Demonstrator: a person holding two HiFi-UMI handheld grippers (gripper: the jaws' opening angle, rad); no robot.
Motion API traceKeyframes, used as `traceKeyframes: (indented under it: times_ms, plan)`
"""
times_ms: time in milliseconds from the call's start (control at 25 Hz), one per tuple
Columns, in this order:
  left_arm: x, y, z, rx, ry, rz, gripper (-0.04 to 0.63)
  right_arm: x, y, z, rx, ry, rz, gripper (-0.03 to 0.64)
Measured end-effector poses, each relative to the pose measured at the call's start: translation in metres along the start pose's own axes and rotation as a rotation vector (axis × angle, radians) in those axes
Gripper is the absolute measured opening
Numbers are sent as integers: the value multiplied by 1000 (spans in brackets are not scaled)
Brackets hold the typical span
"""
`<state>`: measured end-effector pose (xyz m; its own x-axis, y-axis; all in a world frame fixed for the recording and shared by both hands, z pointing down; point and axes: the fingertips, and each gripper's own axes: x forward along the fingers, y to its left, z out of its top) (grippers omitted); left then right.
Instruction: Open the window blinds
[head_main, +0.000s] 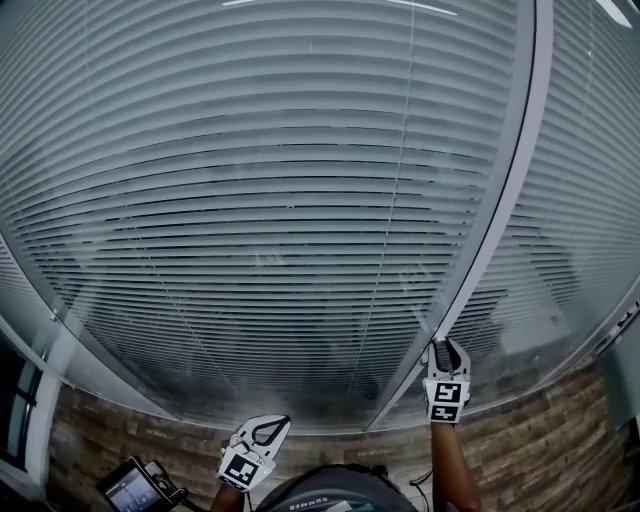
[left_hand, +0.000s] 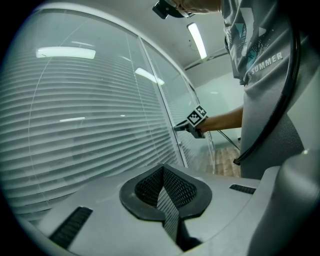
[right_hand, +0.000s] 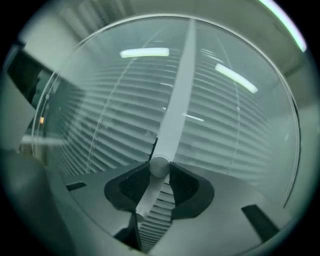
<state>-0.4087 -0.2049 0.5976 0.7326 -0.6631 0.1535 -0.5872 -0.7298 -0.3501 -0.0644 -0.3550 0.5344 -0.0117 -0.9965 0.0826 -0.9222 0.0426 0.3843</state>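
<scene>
Right claw (head_main: 446, 350) grips the round knob (right_hand: 159, 165) at 5 o'clock of the blinds (head_main: 280, 200), left claw (left_hand: 163, 175) closed and empty; risk: the smooth knob slipping under off-axis twist.

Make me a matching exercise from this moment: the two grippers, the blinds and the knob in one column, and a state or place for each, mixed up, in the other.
Column one
1. left gripper
2. right gripper
3. blinds
4. knob

Column two
A. sits on the frame post between two panes
B. jaws together, nothing in them
C. pale horizontal slats
D. clamped on the knob

Pairs: 1-B, 2-D, 3-C, 4-A
</scene>
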Motion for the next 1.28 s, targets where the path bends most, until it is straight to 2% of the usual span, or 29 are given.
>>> traceKeyframes:
  times_ms: [120,160,200,320,400,440,480,520,600,640,680,720,800,840,880,920,1000,1040,1080,1120,1280]
  plan:
    - [-1,0,1,-14,2,0,-5,-1,7,2,-592,73,-88,117]
    - [-1,0,1,-13,0,-2,-5,-2,9,2,-696,85,-101,117]
    - [-1,0,1,-10,1,-5,-5,-2,10,2,-733,88,-103,117]
    - [3,0,1,-7,-9,-9,-5,0,9,0,-697,79,-97,117]
    - [5,-1,2,-13,-20,-5,-5,0,8,-2,-627,71,-83,117]
    - [4,-2,2,-12,-19,-6,-5,-1,8,-1,-558,63,-63,117]
    - [4,-2,1,-10,-13,-9,-5,-2,8,1,-443,50,-31,117]
    - [3,-2,0,-8,-7,-12,-5,-4,7,3,-274,29,8,117]
    - [1,-1,-2,-9,-1,-9,-5,-4,3,3,150,-13,79,118]
    - [0,-1,-3,-11,0,-5,-5,-3,0,1,317,-26,99,117]
    - [0,-1,-4,-11,1,-3,-5,-2,-1,-1,401,-33,103,117]
    - [0,-2,-4,-10,4,-3,-5,-2,-2,-3,408,-37,93,117]
    - [0,-1,-4,-9,9,-3,-5,-2,-3,-3,335,-43,67,117]
    - [-1,1,-3,-9,11,-1,-5,-2,-2,0,265,-39,55,117]
    - [-3,3,-2,-11,12,1,-5,-2,-1,3,143,-26,36,117]
    - [-5,5,-1,-15,11,4,-5,-3,2,7,-40,-5,6,117]
    - [-6,6,2,-29,0,10,-5,-4,5,12,-473,46,-72,117]
    - [-4,5,2,-33,-4,11,-5,-3,6,12,-629,65,-99,117]
    - [-1,5,1,-30,-1,7,-5,0,7,10,-709,76,-110,117]
    - [1,3,0,-23,5,0,-5,1,7,8,-728,79,-110,117]
    - [7,0,5,-17,-13,-14,-5,0,7,7,-680,73,-100,117]
